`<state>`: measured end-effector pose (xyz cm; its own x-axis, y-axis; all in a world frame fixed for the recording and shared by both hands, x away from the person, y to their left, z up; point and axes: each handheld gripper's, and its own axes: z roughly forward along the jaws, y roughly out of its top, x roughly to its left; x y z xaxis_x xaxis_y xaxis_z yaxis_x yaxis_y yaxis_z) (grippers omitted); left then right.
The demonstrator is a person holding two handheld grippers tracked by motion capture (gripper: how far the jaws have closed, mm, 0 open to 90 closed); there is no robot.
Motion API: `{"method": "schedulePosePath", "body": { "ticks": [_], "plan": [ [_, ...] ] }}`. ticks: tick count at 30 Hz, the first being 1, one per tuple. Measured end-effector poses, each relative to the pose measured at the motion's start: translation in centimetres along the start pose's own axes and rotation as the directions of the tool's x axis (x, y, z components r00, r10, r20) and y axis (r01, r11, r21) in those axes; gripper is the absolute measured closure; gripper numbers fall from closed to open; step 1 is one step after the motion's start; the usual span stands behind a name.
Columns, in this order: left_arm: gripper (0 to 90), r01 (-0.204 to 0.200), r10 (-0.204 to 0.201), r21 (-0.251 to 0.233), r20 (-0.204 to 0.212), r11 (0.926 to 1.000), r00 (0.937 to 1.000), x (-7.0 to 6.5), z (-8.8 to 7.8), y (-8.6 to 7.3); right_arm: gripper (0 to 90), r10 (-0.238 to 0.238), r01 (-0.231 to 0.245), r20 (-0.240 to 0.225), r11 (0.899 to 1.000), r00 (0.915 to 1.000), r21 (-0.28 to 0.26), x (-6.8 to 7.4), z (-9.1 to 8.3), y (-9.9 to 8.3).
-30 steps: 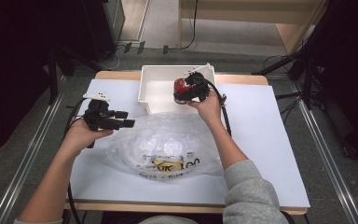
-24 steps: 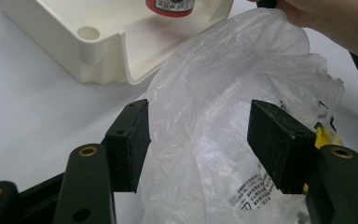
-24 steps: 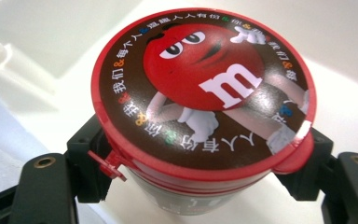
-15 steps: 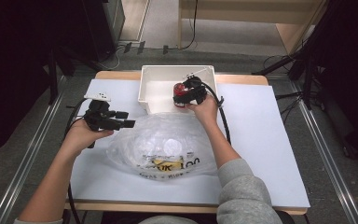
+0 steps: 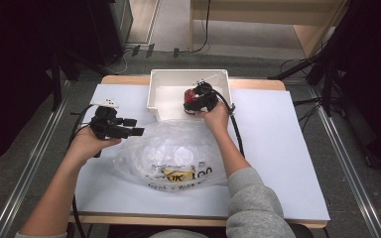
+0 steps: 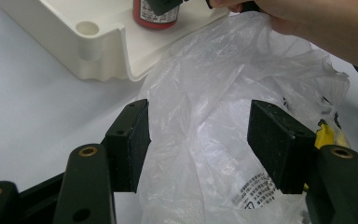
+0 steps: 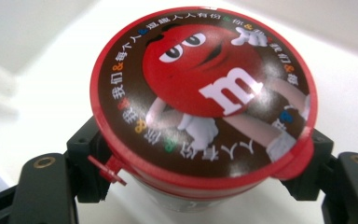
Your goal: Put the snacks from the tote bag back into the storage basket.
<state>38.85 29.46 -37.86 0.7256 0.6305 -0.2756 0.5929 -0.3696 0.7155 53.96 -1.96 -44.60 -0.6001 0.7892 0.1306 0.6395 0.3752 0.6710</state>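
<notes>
My right gripper (image 5: 201,96) is shut on a small tub (image 5: 192,100) with a red lid and holds it low inside the white bin (image 5: 188,73). In the right gripper view the lid (image 7: 205,88) shows a red candy character, and the right gripper (image 7: 200,161) has its black jaws pressed on the tub's sides. My left gripper (image 5: 135,126) stands open at the left edge of a crumpled clear plastic bag (image 5: 178,153). In the left gripper view the bag (image 6: 214,93) lies between the wide jaws of the left gripper (image 6: 198,126), and the pads do not press on it.
The white bin (image 6: 98,51) stands at the back middle of the white table (image 5: 287,148), just beyond the bag. The tub (image 6: 156,14) stands near the bin's front wall. A black cable (image 5: 238,136) trails from the right gripper along the forearm. Dark floor and rails flank the table.
The right gripper has sunk a little with the tub, lower into the bin. The left gripper and the bag have not moved.
</notes>
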Motion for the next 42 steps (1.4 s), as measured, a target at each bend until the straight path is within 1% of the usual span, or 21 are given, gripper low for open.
{"method": "schedulePosePath", "body": {
  "ticks": [2,5,6,8,11,13,15,16,19,20,22,23,25,29,31,32,37,38,40,41,42],
  "plan": [
    [40.0,0.0,0.0,0.003,0.0,1.0,1.0,-0.1,0.1,0.0,26.0,0.012,-0.012,0.002,1.0,0.9999,0.005,0.0,0.1,0.0],
    [39.9,-0.001,0.001,0.007,-0.002,1.0,1.0,-0.1,0.1,0.0,25.8,0.014,-0.014,0.003,1.0,0.9999,0.015,0.0,0.1,0.1],
    [39.9,-0.002,0.002,0.008,-0.002,1.0,1.0,-0.1,0.1,0.0,25.6,0.002,-0.002,0.008,1.0,1.0,0.019,0.1,0.1,0.1],
    [39.9,0.0,0.0,0.009,-0.003,1.0,1.0,-0.1,0.1,0.0,25.5,-0.007,0.006,0.011,1.0,0.9999,0.022,0.2,0.2,0.0],
    [39.9,0.0,-0.001,0.01,0.002,0.9999,1.0,-0.1,0.2,0.0,25.1,-0.015,0.014,0.031,1.0,0.9994,0.024,0.4,0.3,0.1],
    [39.9,-0.002,0.002,0.011,0.003,0.9999,1.0,-0.2,0.3,0.0,24.7,-0.016,0.015,0.046,1.0,0.9988,0.026,0.7,0.5,0.1],
    [39.9,-0.001,0.001,0.011,0.003,0.9999,1.0,-0.1,0.3,0.0,24.2,-0.01,0.009,0.051,1.0,0.9986,0.025,0.8,0.7,0.2],
    [39.9,0.001,-0.001,0.013,0.002,0.9999,1.0,-0.1,0.3,0.0,23.7,0.006,-0.007,0.046,1.0,0.9989,0.027,0.9,0.9,0.3],
    [39.8,0.001,-0.001,0.009,0.002,1.0,1.0,-0.1,0.2,0.0,23.2,0.018,-0.019,0.041,0.999,0.999,0.029,0.9,0.9,0.3],
    [39.9,0.002,-0.002,0.006,0.002,1.0,1.0,-0.1,0.2,0.0,22.8,0.015,-0.015,0.038,1.0,0.9992,0.025,0.9,0.8,0.3],
    [39.8,0.001,-0.001,0.004,0.001,1.0,1.0,-0.1,0.1,0.0,19.7,0.031,-0.031,0.023,0.999,0.9993,0.018,0.8,0.8,0.3],
    [39.8,0.001,-0.001,0.005,0.001,1.0,1.0,-0.1,0.1,0.0,18.9,0.04,-0.04,0.007,0.999,0.9992,0.004,0.7,0.6,0.3],
    [39.8,-0.001,0.001,0.005,0.001,1.0,1.0,-0.1,0.1,0.0,17.1,0.054,-0.054,-0.002,0.998,0.9986,-0.015,0.7,0.2,0.4],
    [39.7,0.0,0.0,0.002,0.004,1.0,1.0,-0.1,0.0,0.0,16.8,0.072,-0.072,-0.002,0.997,0.9974,-0.012,0.8,-0.3,0.5],
    [39.8,0.0,0.0,0.002,0.0,1.0,1.0,-0.1,0.0,0.0,16.8,0.066,-0.066,0.008,0.998,0.9978,-0.013,1.0,-0.7,0.6],
    [39.7,-0.001,0.001,0.003,0.002,1.0,1.0,-0.1,0.0,0.0,16.8,0.069,-0.069,-0.002,0.997,0.9976,-0.022,1.0,-1.2,0.6],
    [39.8,0.002,-0.002,0.0,0.0,1.0,1.0,-0.1,0.0,0.0,16.9,0.068,-0.068,-0.014,0.997,0.9976,-0.032,1.0,-2.1,0.8],
    [39.7,0.002,-0.002,0.0,-0.001,1.0,1.0,-0.1,0.0,0.0,17.2,0.053,-0.054,-0.016,0.998,0.9985,-0.026,1.1,-2.7,0.8],
    [39.8,-0.001,0.001,-0.001,-0.002,1.0,1.0,-0.1,-0.1,0.0,18.2,0.045,-0.045,-0.011,0.999,0.9989,-0.028,1.2,-3.0,0.8],
    [39.8,0.004,-0.004,-0.003,0.0,1.0,1.0,0.0,-0.1,0.0,18.6,0.046,-0.047,-0.021,0.998,0.9987,-0.038,1.1,-3.6,0.7],
    [39.7,0.004,-0.004,-0.003,0.0,1.0,1.0,0.0,-0.1,0.0,18.6,0.046,-0.047,-0.021,0.998,0.9987,-0.038,1.1,-3.6,0.7]
  ]
}}
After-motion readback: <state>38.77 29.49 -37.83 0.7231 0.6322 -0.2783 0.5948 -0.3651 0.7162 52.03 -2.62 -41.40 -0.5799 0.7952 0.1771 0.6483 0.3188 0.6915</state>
